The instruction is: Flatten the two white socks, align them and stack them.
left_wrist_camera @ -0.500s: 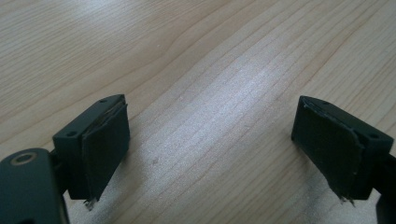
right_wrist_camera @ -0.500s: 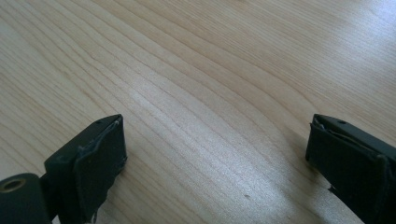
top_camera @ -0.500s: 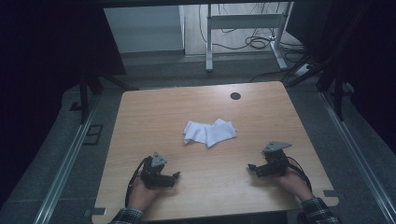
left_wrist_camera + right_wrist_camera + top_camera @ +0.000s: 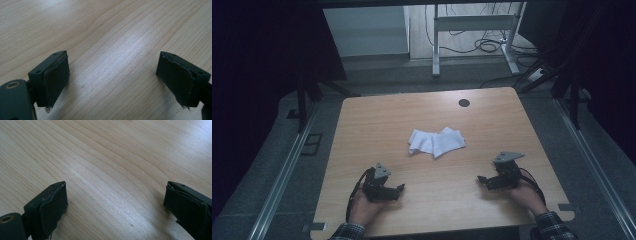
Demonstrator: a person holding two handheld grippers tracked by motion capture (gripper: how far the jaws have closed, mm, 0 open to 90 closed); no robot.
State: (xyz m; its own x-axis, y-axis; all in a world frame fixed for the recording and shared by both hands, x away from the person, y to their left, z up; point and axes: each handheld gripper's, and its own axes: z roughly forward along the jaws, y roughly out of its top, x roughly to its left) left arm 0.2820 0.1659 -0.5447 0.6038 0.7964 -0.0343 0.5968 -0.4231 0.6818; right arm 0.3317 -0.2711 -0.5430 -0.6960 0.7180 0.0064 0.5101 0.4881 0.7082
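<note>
White cloth point(image 4: 436, 141) lay crumpled mid-surface point(image 4: 377, 125), left gripper point(image 4: 393, 191) near and left of cloth, jaws wide, empty, right gripper point(image 4: 482, 180) near and right of cloth, jaws wide, empty.

White cloth point(image 4: 435, 141), wood-grain table point(image 4: 377, 120)

I work in a lab: bare wooden table point(image 4: 377, 120), metal floor rails point(image 4: 282, 175), black curtains point(image 4: 257, 55), loose cables point(image 4: 484, 45) beyond.
</note>
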